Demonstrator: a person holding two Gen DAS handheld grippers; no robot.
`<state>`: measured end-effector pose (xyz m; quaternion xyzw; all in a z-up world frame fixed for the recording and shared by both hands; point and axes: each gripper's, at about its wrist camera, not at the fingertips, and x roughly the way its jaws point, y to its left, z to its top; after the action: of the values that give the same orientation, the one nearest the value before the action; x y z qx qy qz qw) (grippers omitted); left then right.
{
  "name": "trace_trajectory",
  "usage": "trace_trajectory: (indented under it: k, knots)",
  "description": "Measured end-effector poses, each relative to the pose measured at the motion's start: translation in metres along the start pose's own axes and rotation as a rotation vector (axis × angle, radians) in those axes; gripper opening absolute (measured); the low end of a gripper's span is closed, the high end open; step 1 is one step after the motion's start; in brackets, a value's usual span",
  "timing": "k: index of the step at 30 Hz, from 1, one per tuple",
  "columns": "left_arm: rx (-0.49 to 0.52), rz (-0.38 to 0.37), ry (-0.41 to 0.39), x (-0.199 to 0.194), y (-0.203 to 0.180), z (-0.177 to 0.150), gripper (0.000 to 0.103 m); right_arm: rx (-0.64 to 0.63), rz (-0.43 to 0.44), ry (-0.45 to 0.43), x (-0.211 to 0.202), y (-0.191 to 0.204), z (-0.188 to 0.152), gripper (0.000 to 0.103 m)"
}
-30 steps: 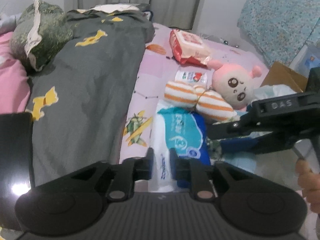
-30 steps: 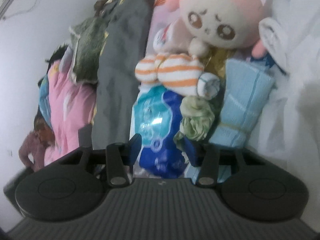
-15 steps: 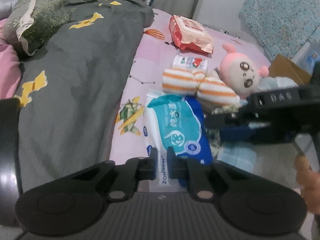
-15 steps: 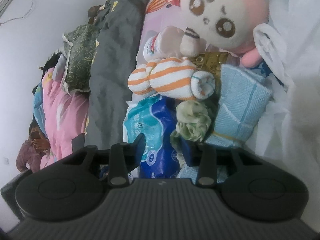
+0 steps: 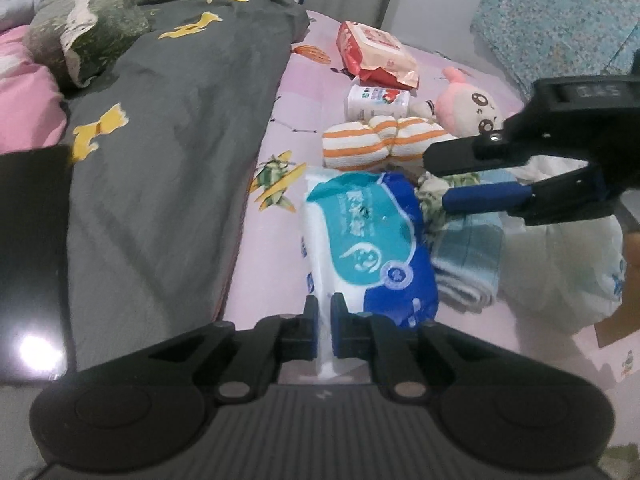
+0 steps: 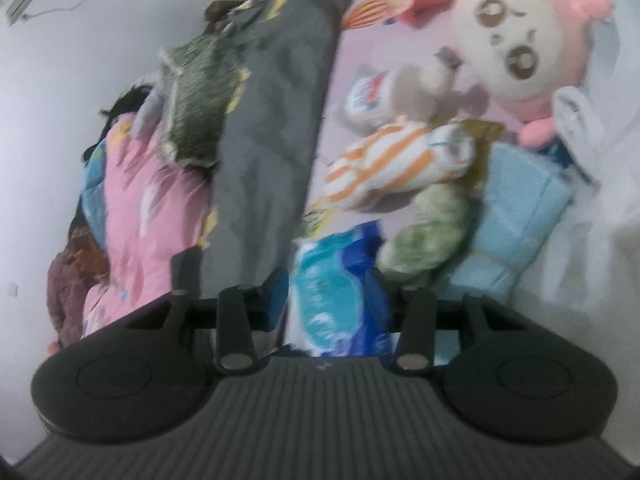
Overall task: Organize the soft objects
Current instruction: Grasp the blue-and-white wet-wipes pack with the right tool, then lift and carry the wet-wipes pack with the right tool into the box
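Left wrist view: left claw (image 5: 325, 322) pinches the white end seam of the soft, slippery wet-wipes pack (image 5: 366, 240) at frame centre on the bed (image 5: 272, 264); right claw (image 5: 440, 182) is opening above it, the pack between its jaws.

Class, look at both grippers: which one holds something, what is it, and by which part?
The left gripper pinches the blue wet-wipes pack by its thin white end seam. The right gripper is opening above the pile, holding nothing.
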<state>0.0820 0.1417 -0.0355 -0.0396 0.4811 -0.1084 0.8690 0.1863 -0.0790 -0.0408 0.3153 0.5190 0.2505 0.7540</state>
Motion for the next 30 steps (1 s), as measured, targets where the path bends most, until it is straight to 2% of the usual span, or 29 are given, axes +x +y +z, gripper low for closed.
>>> trace_trajectory:
  k: [5, 10, 12, 14, 19, 20, 21, 23, 25, 30]
  knots:
    - [-0.021, -0.019, -0.013, -0.013, 0.008, -0.011, 0.007, -0.026, 0.032, 0.059, 0.002, 0.014, -0.027, 0.05]
    - [-0.009, -0.037, -0.062, -0.025, 0.008, -0.007, 0.009, 0.008, -0.058, 0.041, 0.006, 0.003, -0.055, 0.052]
    - [-0.013, -0.051, -0.071, -0.026, 0.008, -0.003, 0.014, 0.052, -0.069, 0.029, 0.005, -0.006, -0.064, 0.052]
    - [-0.005, -0.068, -0.06, -0.022, 0.006, 0.002, 0.019, 0.1, -0.067, 0.013, 0.002, -0.016, -0.072, 0.053]
    - [-0.017, -0.105, 0.013, 0.002, 0.003, 0.009, 0.021, 0.192, -0.068, -0.01, 0.009, -0.036, -0.08, 0.054]
    - [-0.026, -0.111, 0.018, 0.006, 0.003, 0.009, 0.026, 0.2, -0.067, -0.019, 0.01, -0.039, -0.08, 0.054]
    - [-0.031, -0.113, 0.021, 0.009, 0.003, 0.008, 0.026, 0.208, -0.065, -0.023, 0.012, -0.042, -0.08, 0.054]
    - [-0.04, -0.119, 0.021, 0.011, 0.003, 0.008, 0.026, 0.239, -0.029, -0.024, 0.018, -0.051, -0.08, 0.051]
    - [-0.026, -0.1, 0.013, 0.008, -0.001, 0.007, 0.026, 0.26, 0.025, -0.013, 0.024, -0.057, -0.081, 0.052]
    - [0.013, -0.041, -0.014, -0.014, -0.009, 0.001, 0.023, 0.187, 0.009, 0.018, 0.027, -0.043, -0.086, 0.048]
